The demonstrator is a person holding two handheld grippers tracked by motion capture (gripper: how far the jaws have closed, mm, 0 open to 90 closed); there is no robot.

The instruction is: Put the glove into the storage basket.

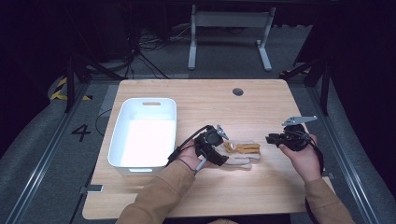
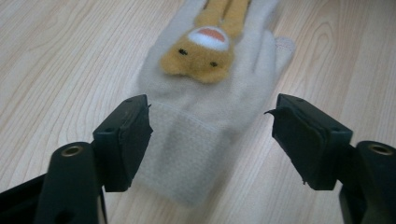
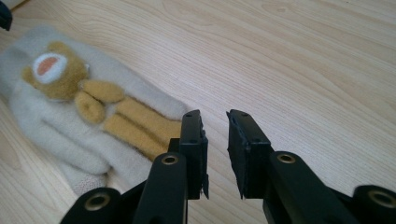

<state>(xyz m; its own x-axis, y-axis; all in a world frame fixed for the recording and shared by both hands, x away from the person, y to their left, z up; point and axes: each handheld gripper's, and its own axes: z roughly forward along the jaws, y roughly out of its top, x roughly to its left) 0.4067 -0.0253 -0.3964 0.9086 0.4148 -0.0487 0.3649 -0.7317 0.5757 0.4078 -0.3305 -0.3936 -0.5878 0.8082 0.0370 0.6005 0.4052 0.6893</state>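
A cream knit glove (image 1: pixel 240 159) with a tan plush bear sewn on it lies flat on the wooden table (image 1: pixel 210 107), right of centre. My left gripper (image 1: pixel 223 157) sits at the glove's cuff end. In the left gripper view the glove (image 2: pixel 187 140) lies below and between the wide-apart jaws of the left gripper (image 2: pixel 212 140), and no pad presses on it. My right gripper (image 1: pixel 271 138) hovers just right of the glove's finger end. Its jaws (image 3: pixel 215 128) stand a little apart with bare wood between them, and the glove (image 3: pixel 51 126) lies to their left.
A white plastic bin (image 1: pixel 150 100) stands on the left half of the table, close to my left forearm. A round cable hole (image 1: pixel 237 92) is near the far edge. Beyond the table stand a white desk frame (image 1: pixel 229 21) and cables on the floor.
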